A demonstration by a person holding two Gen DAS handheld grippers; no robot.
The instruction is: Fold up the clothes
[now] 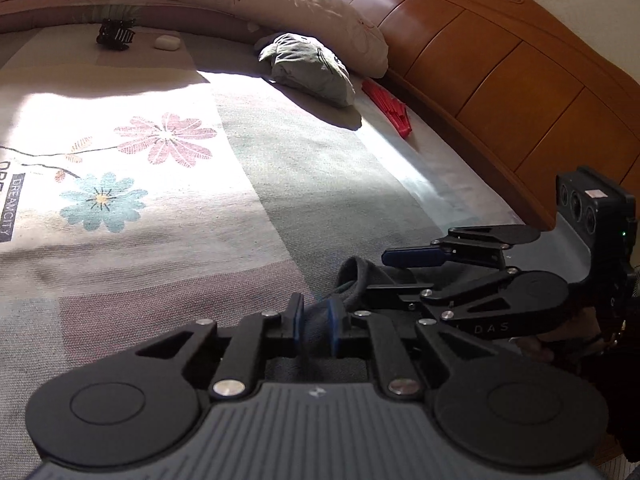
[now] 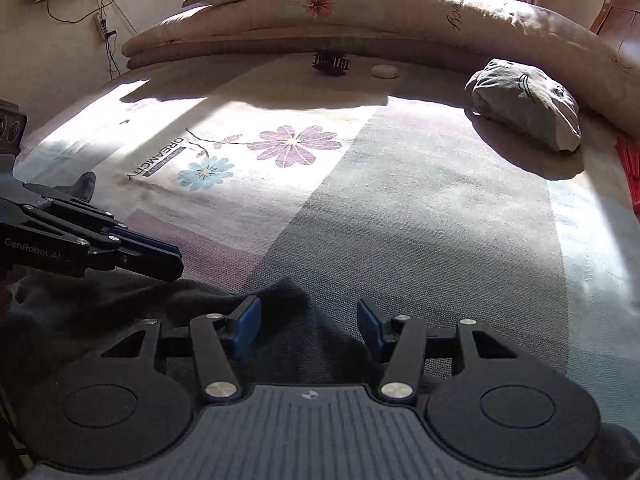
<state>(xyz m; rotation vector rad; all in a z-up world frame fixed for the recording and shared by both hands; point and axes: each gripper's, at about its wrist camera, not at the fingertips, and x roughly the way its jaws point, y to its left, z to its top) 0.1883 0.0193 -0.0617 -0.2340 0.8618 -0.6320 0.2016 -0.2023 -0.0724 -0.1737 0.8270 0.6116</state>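
Observation:
A dark garment (image 2: 120, 300) lies bunched at the near edge of the flowered bedsheet (image 2: 400, 184). My left gripper (image 1: 316, 320) is shut on a fold of this dark garment (image 1: 354, 276), the cloth pinched between its blue pads. In the right wrist view the left gripper (image 2: 174, 264) comes in from the left with its tips on the cloth. My right gripper (image 2: 310, 328) stands open, a peak of the dark cloth rising between its pads without being pressed. In the left wrist view the right gripper (image 1: 378, 276) sits just right of the left one, its fingers apart around the garment's edge.
A folded grey garment (image 2: 528, 108) rests at the far right by the rolled quilt (image 2: 360, 12). A red object (image 1: 388, 108) lies along the wooden headboard (image 1: 500, 60). A black hair clip (image 2: 330, 62) and a small white case (image 2: 385, 71) sit at the far side.

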